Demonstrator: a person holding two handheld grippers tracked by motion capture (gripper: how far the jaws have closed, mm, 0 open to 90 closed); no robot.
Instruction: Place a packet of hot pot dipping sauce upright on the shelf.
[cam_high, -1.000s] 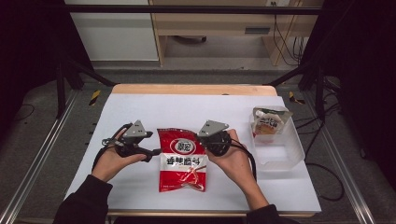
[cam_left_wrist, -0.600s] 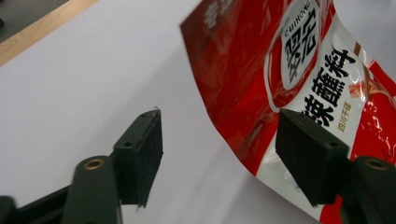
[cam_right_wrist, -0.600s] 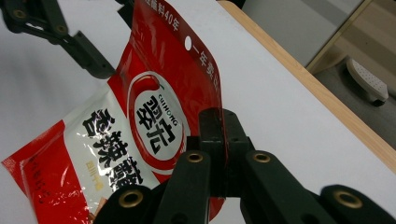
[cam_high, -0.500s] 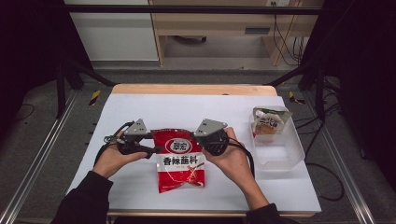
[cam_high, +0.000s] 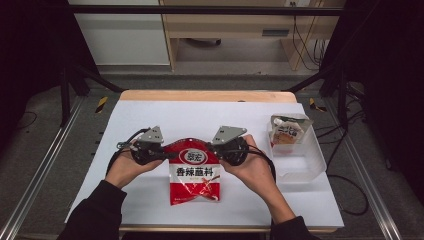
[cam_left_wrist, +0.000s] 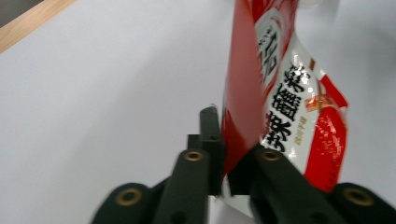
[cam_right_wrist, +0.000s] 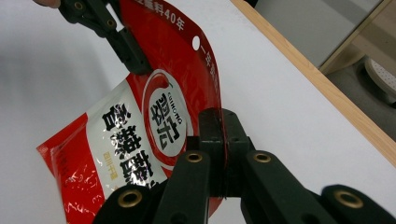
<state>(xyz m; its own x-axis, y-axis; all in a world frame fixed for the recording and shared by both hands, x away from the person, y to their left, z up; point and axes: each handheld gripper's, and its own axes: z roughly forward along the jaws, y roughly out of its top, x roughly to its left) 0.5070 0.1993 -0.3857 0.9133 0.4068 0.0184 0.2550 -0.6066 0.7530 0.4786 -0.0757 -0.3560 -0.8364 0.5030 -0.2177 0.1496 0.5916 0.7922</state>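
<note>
We see the red packet at lower centre, pinched at its upper corners — left gripper and right gripper — with a clear tub at right.

The left gripper has moved in from beside the red sachet to its top left corner, and its jaws have just been closing, now pinching that edge. The sachet, flat on the worktop a second ago, now hangs lifted by its top, bowed between both grippers.
</note>
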